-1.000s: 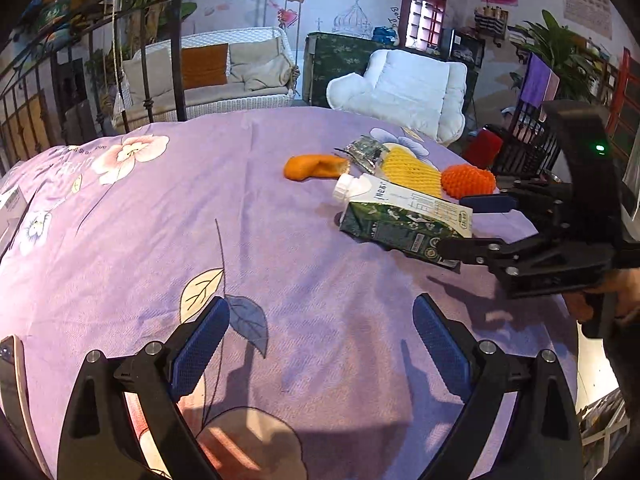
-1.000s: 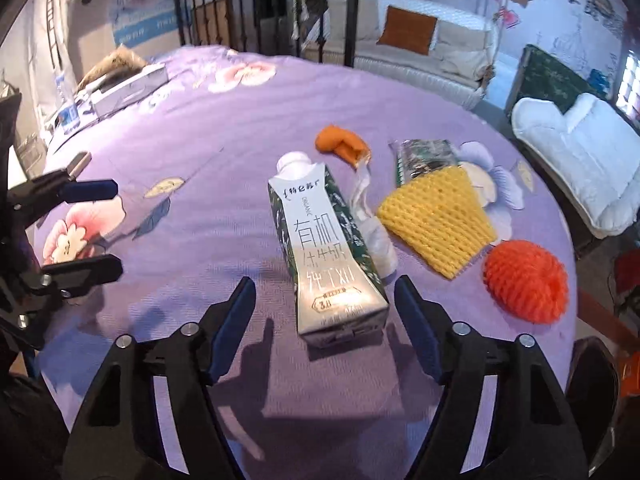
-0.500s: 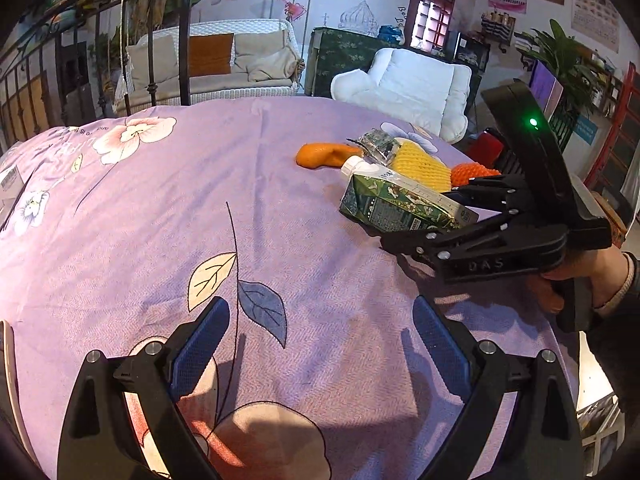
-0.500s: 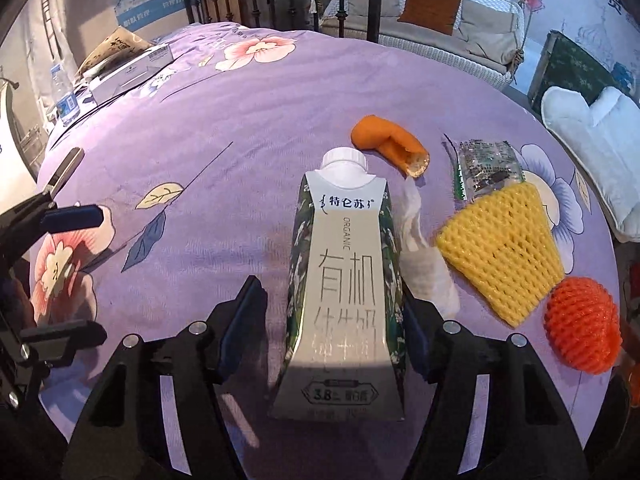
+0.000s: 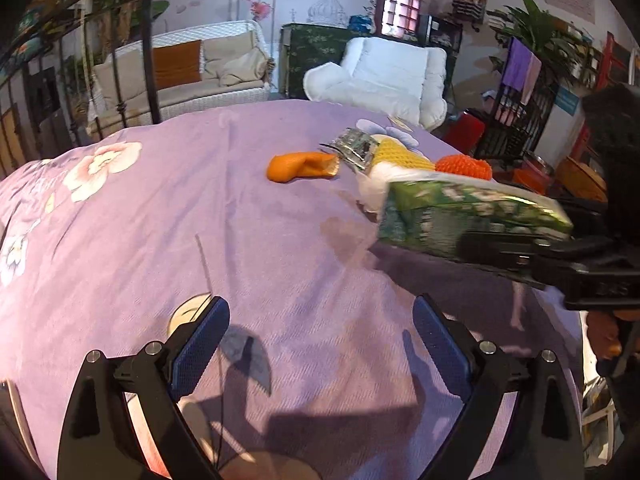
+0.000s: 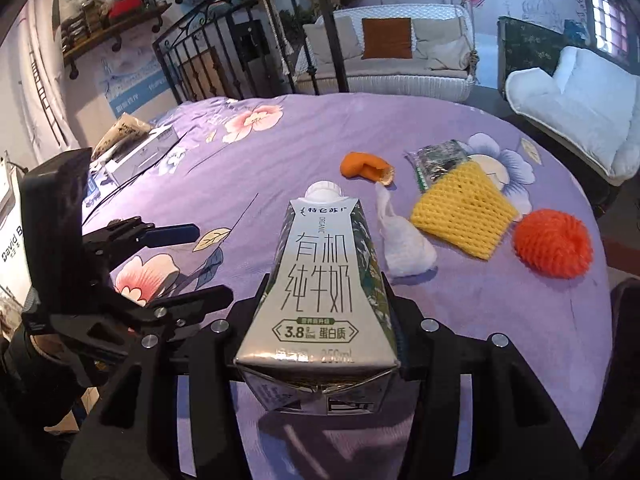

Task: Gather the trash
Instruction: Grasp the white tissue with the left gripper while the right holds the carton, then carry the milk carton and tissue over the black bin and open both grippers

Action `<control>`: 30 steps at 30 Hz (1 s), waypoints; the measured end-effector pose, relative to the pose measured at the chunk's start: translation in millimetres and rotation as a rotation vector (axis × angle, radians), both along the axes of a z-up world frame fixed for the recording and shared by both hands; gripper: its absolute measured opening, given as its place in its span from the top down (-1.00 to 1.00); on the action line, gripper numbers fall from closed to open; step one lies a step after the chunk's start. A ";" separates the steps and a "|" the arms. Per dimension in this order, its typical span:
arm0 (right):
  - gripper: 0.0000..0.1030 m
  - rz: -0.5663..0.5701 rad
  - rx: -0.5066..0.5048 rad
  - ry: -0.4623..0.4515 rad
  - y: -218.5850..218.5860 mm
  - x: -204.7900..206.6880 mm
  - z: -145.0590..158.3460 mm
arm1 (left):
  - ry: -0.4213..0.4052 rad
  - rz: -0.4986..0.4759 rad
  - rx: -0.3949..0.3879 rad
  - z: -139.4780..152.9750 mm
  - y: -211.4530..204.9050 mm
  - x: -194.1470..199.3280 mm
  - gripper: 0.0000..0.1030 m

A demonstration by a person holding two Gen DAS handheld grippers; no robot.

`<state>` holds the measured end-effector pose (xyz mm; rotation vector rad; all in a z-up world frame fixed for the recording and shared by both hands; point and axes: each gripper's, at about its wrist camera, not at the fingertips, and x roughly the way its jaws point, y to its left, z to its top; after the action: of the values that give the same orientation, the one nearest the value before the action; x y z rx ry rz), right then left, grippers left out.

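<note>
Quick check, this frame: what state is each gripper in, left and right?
Left gripper: open, holding nothing, above the purple cloth.
Right gripper: shut on the milk carton, lifted off the cloth.

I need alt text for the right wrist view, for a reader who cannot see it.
The right gripper holds a milk carton, jaws shut on its sides, above a purple floral tablecloth. Behind lie an orange peel, yellow foam net and orange foam net; the open left gripper is at left.

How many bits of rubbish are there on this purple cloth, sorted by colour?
Orange: 2, peel and foam net
Yellow: 1, foam net
White: 1, tissue
Green: 2, wrapper and milk carton in the right gripper
Total: 6
</note>
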<state>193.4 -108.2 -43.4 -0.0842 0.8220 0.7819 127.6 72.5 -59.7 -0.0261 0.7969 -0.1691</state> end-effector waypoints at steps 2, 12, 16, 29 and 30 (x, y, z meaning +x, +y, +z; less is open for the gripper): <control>0.03 -0.063 0.036 -0.012 -23.7 -7.4 5.4 | 0.014 -0.031 -0.005 -1.7 -6.6 10.7 -0.79; 0.03 -0.353 0.093 -0.110 -118.6 -36.7 21.4 | 0.086 -0.145 -0.020 -8.9 -68.7 79.5 -0.67; 0.03 -0.419 0.093 -0.119 -142.0 -49.0 17.9 | 0.147 -0.107 0.008 -20.2 -82.6 104.2 -0.46; 0.03 -0.534 0.129 -0.112 -183.1 -60.6 0.8 | 0.129 -0.056 -0.005 -16.0 -81.7 85.8 0.43; 0.03 -0.544 0.131 -0.114 -186.1 -60.2 0.1 | 0.120 -0.054 -0.023 -12.4 -84.1 80.9 0.43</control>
<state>133.2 -294.2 -43.3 0.2044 0.6397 0.3114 208.4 -11.6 -72.1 -0.0365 0.9158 -0.2288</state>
